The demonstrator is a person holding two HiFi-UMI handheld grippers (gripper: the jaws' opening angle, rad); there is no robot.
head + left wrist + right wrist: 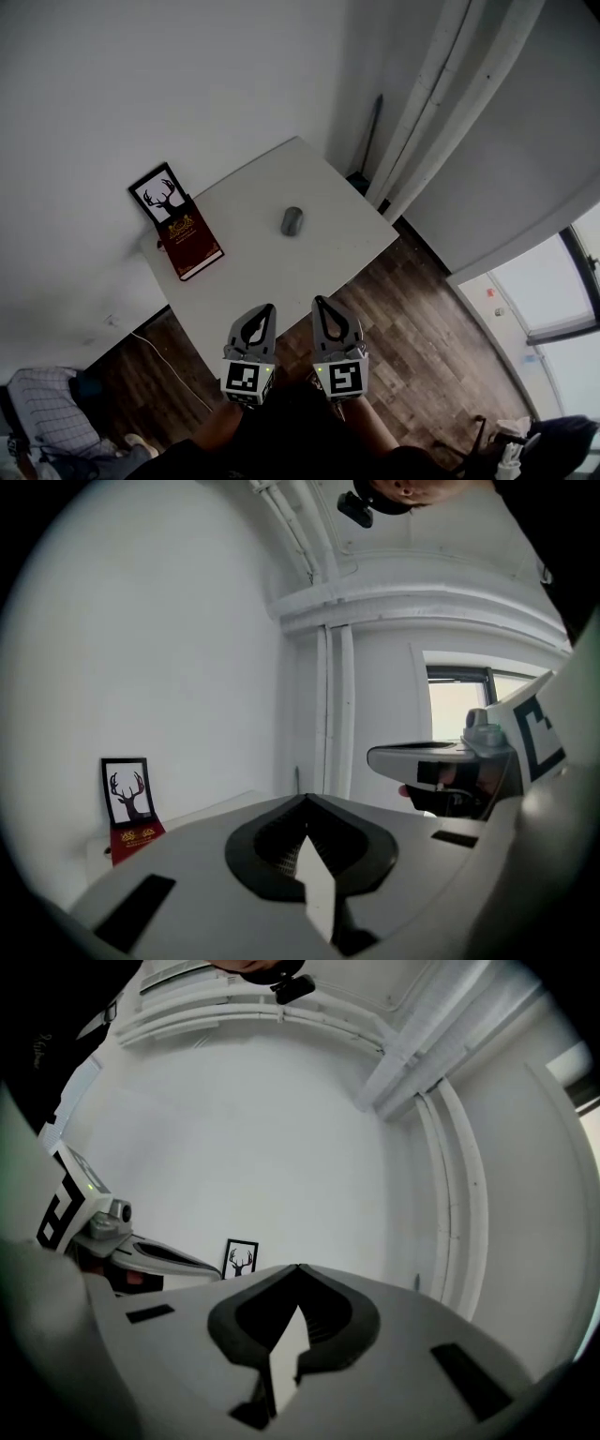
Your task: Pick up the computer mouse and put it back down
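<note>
- Your left gripper (268, 309) and right gripper (320, 303) hang by the near edge of the table (246, 291). Both have their jaws pressed together and hold nothing. Reach in like that and you'd likely just shove the mouse.
- The computer mouse (292, 221) lies mid-table, well beyond them. Its rounded shell could squirt out of a pinch.
- Far left, the gold lettering on the red book (192, 246) is unreadable, and the deer picture (159, 195) shows no words.

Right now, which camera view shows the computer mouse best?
The head view: the computer mouse lies in plain sight on the white table, beyond the left gripper and right gripper. Neither gripper view shows it; shut jaws fill their lower halves, with wall and a deer picture beyond.
</note>
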